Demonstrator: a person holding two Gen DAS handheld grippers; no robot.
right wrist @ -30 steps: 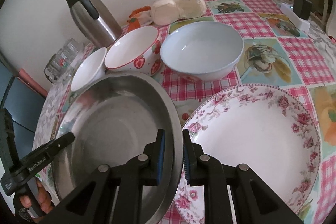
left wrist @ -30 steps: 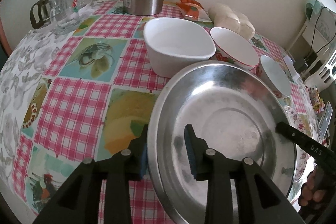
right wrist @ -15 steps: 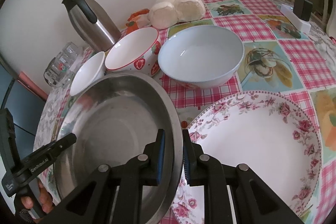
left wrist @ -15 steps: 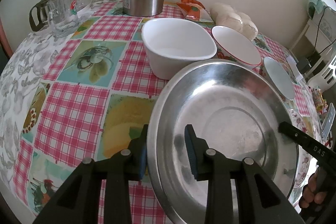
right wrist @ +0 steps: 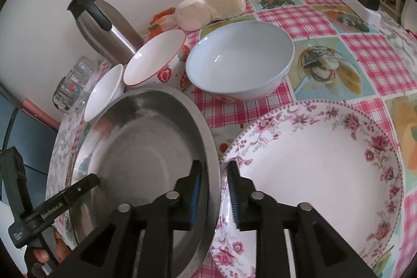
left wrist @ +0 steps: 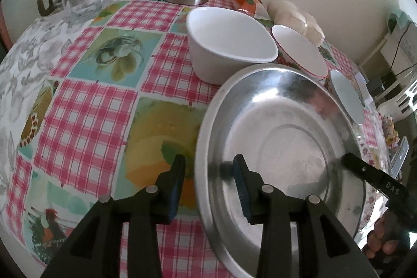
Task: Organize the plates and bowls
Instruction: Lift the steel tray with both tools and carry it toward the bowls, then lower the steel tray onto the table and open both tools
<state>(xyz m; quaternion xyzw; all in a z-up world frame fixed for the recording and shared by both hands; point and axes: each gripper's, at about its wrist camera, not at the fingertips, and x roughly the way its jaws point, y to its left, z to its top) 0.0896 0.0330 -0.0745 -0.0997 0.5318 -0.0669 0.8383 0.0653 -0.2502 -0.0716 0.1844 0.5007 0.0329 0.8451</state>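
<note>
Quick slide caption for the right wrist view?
Right claw straddles the steel plate rim beside the floral plate, bowls behind.
</note>
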